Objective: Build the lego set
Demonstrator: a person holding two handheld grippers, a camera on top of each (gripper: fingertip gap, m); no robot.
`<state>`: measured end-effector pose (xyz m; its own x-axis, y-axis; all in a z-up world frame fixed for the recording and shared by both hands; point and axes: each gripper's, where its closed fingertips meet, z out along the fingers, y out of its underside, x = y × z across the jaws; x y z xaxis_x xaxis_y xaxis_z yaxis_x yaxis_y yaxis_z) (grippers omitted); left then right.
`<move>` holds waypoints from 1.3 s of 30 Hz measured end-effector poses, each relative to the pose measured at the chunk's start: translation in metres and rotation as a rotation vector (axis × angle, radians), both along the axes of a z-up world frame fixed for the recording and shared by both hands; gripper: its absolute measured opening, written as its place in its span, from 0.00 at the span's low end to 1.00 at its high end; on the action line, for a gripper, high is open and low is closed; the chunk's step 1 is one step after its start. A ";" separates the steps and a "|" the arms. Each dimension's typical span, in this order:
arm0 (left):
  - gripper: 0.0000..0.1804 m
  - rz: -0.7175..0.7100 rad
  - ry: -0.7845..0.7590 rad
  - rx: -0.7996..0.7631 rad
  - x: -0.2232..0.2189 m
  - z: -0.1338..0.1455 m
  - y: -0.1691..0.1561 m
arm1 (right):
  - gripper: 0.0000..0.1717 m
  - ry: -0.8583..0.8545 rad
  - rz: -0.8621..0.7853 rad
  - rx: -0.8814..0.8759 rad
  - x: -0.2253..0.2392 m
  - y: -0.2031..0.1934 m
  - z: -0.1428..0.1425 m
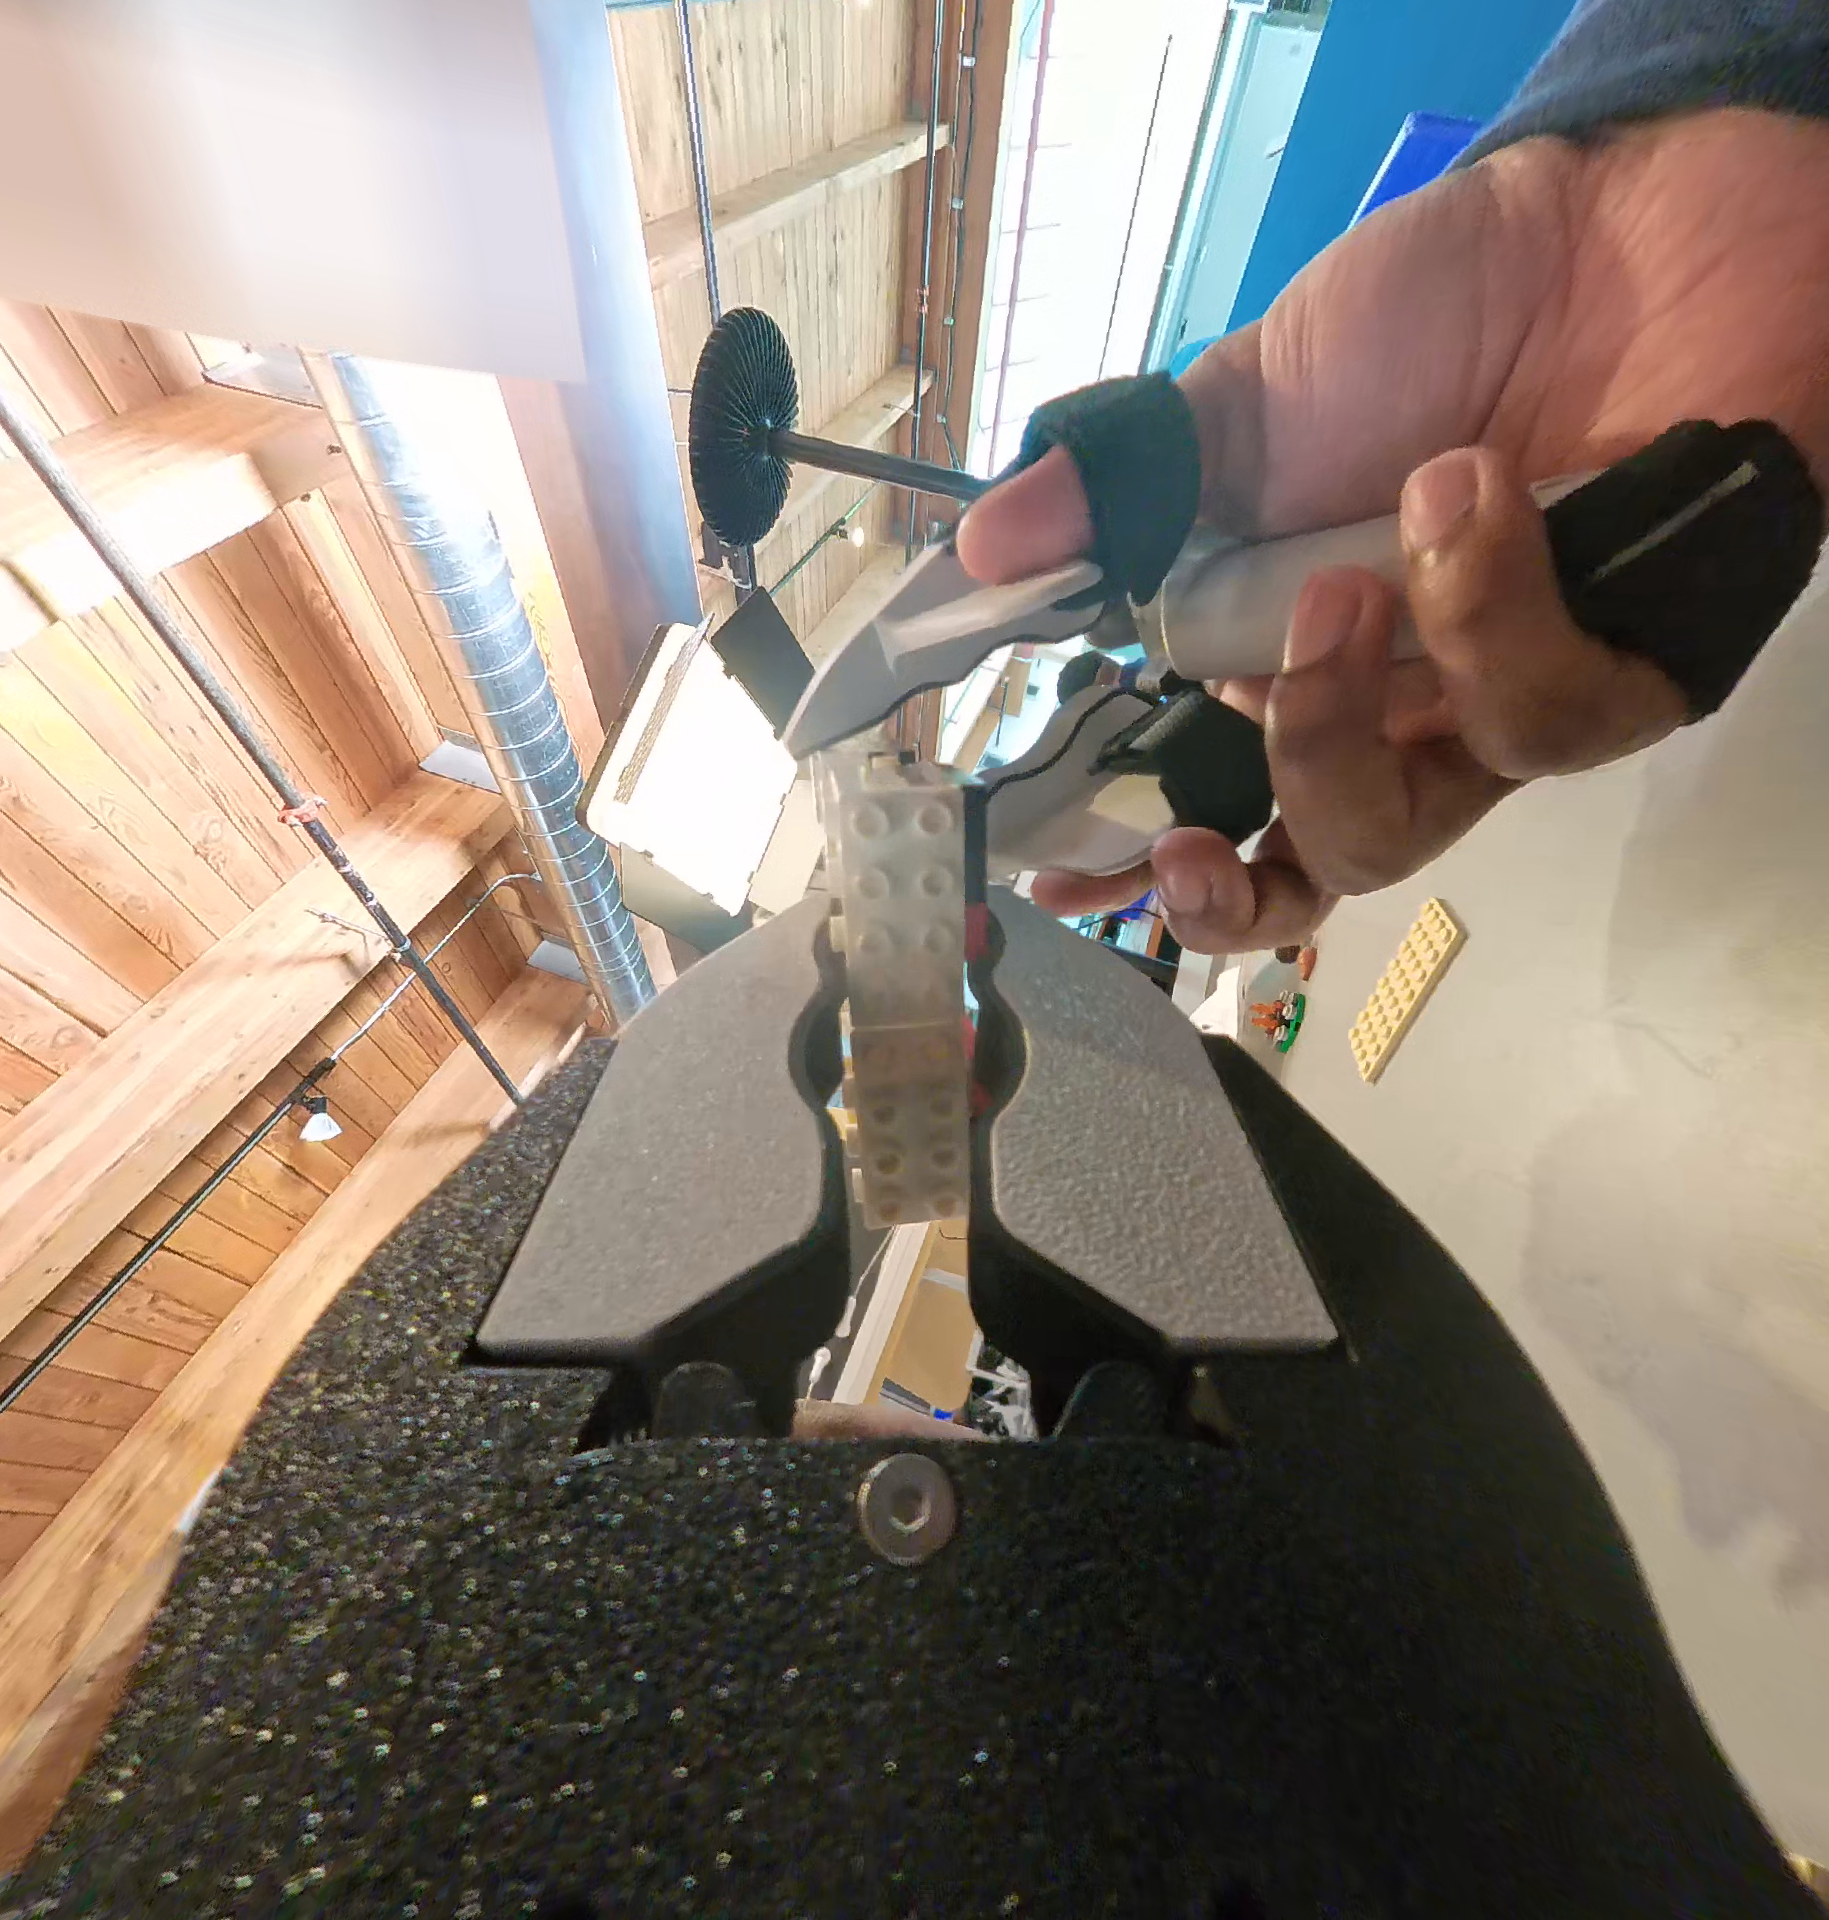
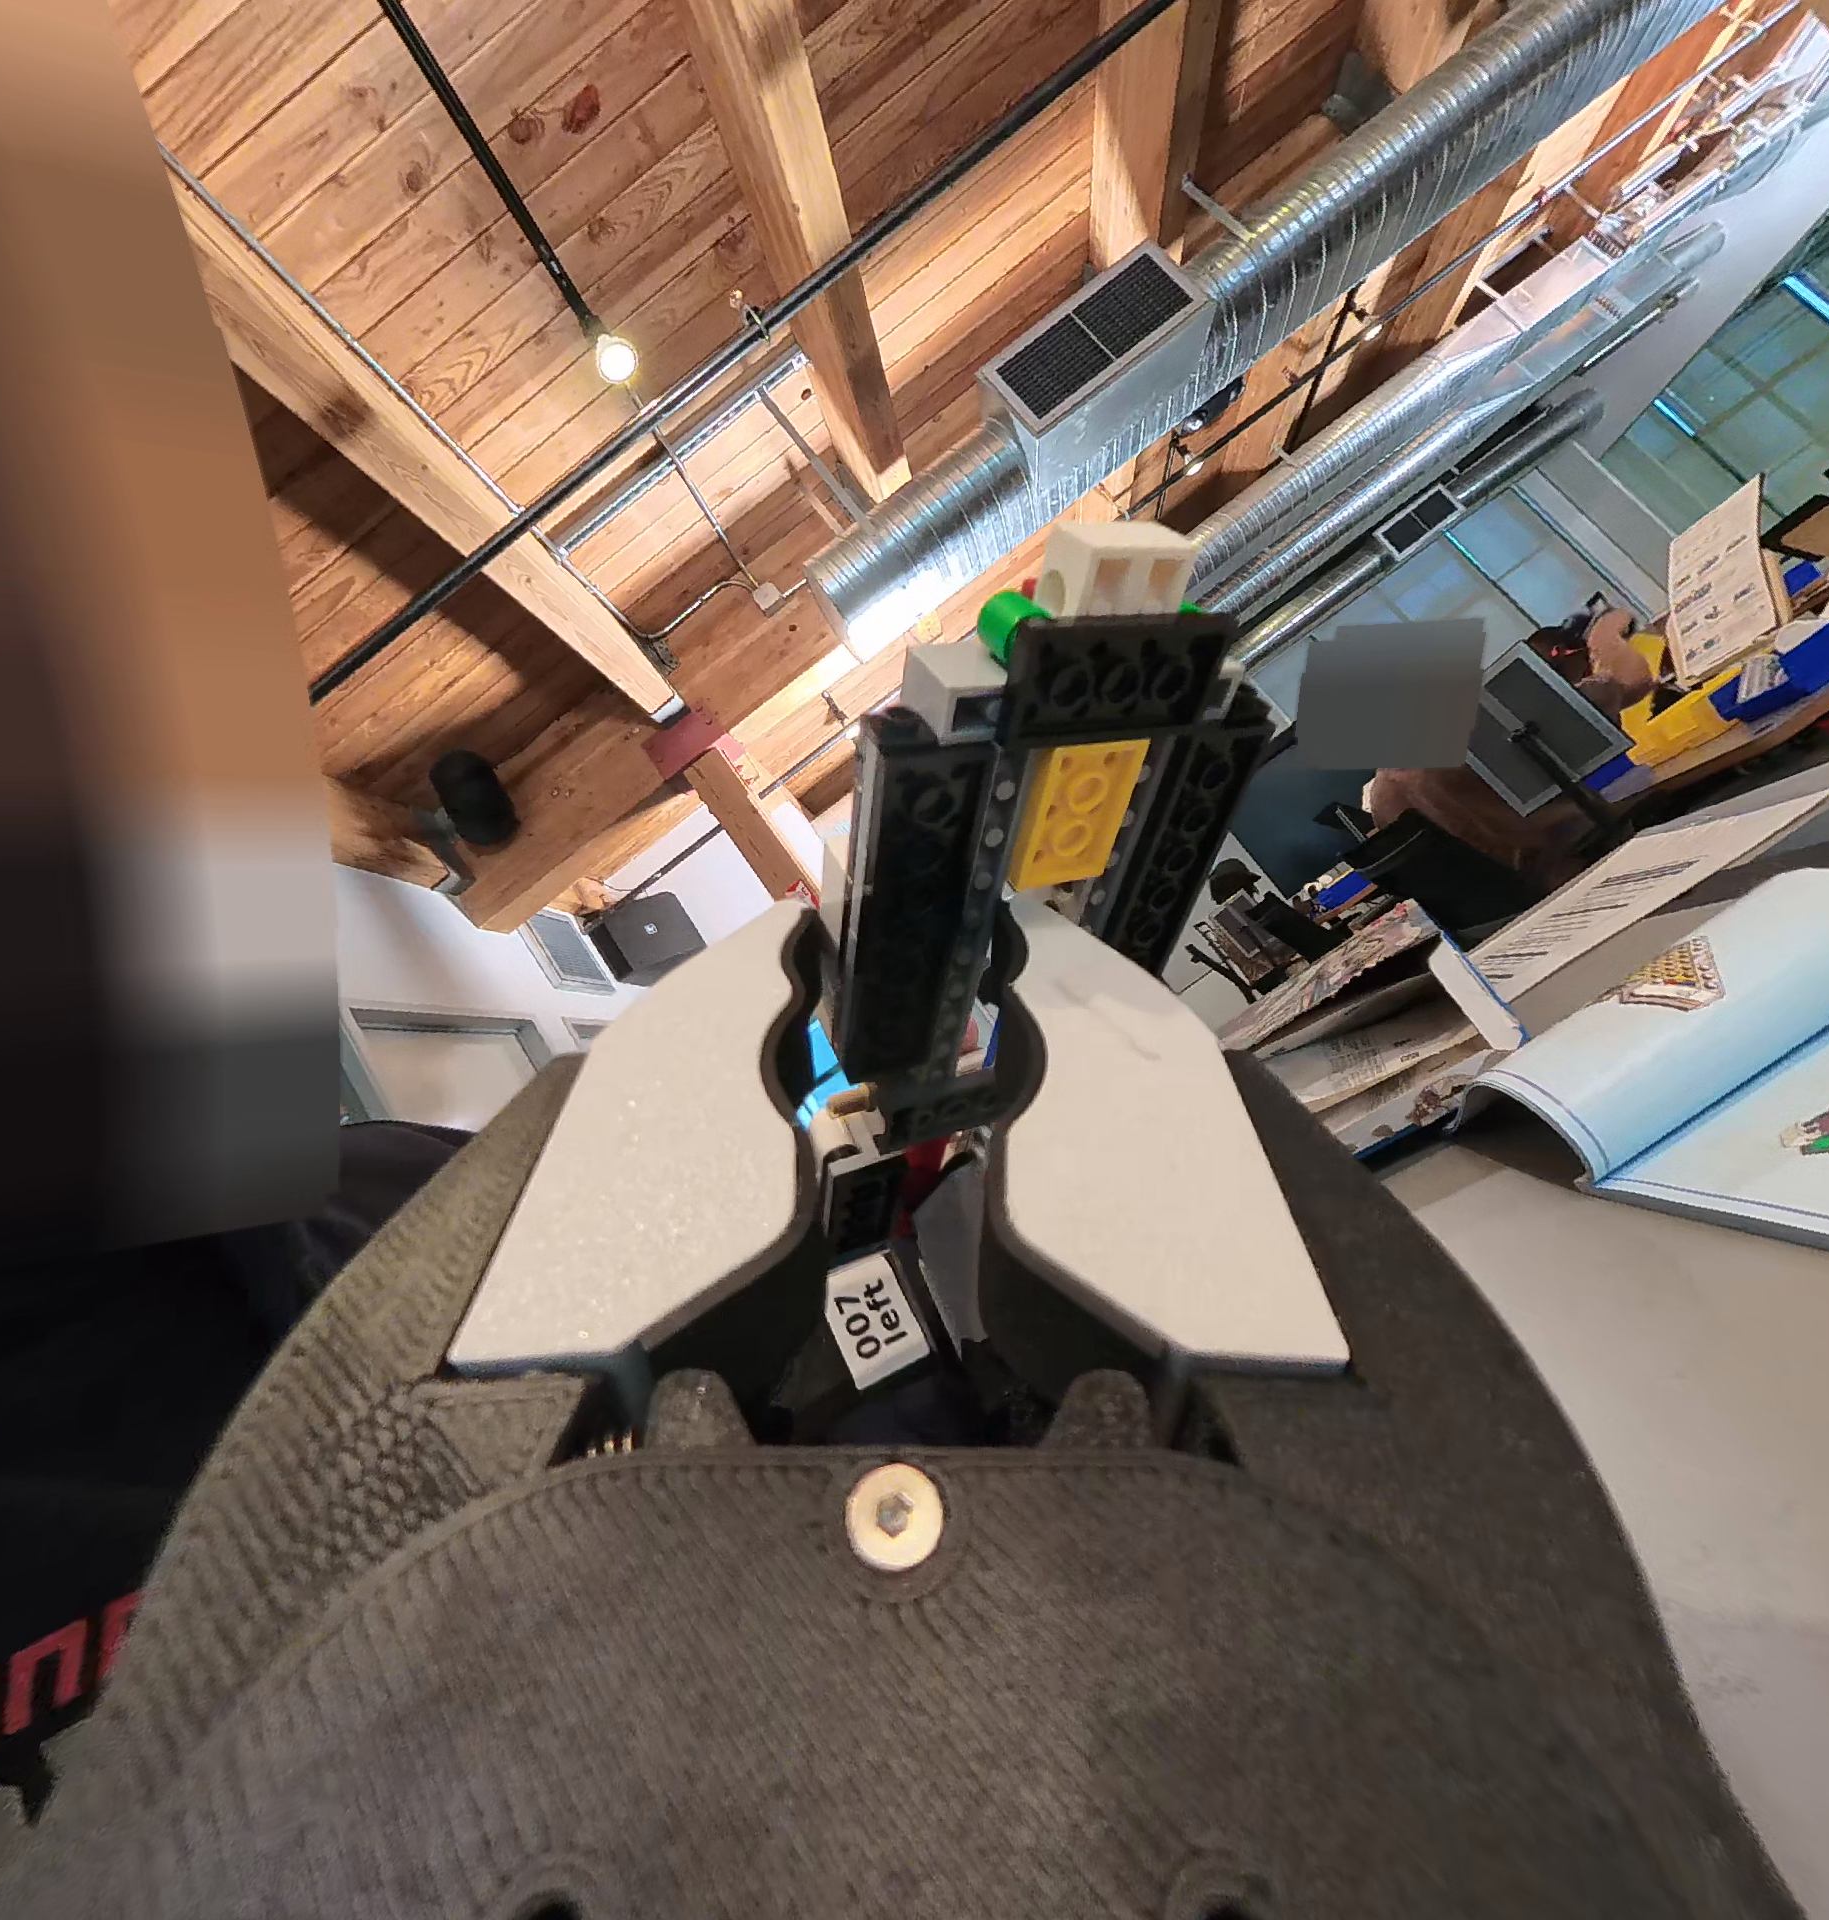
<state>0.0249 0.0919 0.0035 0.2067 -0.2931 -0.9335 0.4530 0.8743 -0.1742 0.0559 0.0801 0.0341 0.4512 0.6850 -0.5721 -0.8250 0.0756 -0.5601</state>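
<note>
Both grippers hold one brick assembly up in the air. In the left wrist view my left gripper is shut on its grey studded bricks, which have a black plate and red bits along their right side. My right gripper, held by a hand, grips the assembly's far end. In the right wrist view my right gripper is shut on the long black plates. A yellow brick, a green stud and a white piece sit at the top. The left gripper's labelled body shows below, between my fingers.
A tan studded plate and a small green round piece lie on the grey table. An open instruction booklet and a flat box lie at the right. Wooden ceiling beams and metal ducts fill the background. Tip to tip, the grippers are about 5 centimetres apart.
</note>
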 end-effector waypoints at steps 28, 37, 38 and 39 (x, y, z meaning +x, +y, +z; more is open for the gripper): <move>0.21 -0.216 0.615 -0.325 -0.011 -0.044 0.010 | 0.18 -0.283 -0.042 -0.079 -0.003 0.008 -0.013; 0.18 -0.532 0.905 -1.051 -0.006 0.002 0.012 | 0.17 -0.388 -0.046 -0.160 -0.012 0.018 -0.030; 0.18 -0.557 0.928 -1.136 -0.002 0.005 0.012 | 0.17 -0.408 -0.051 -0.170 -0.014 0.019 -0.031; 0.18 -0.585 0.950 -1.199 0.000 0.008 0.010 | 0.17 -0.433 -0.058 -0.181 -0.015 0.020 -0.034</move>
<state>0.0252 0.1021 0.0113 -0.6680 -0.7284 0.1524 -0.0051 -0.2004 -0.9797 0.0407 0.1000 0.0004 0.7089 0.5586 -0.4307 -0.5100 -0.0159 -0.8600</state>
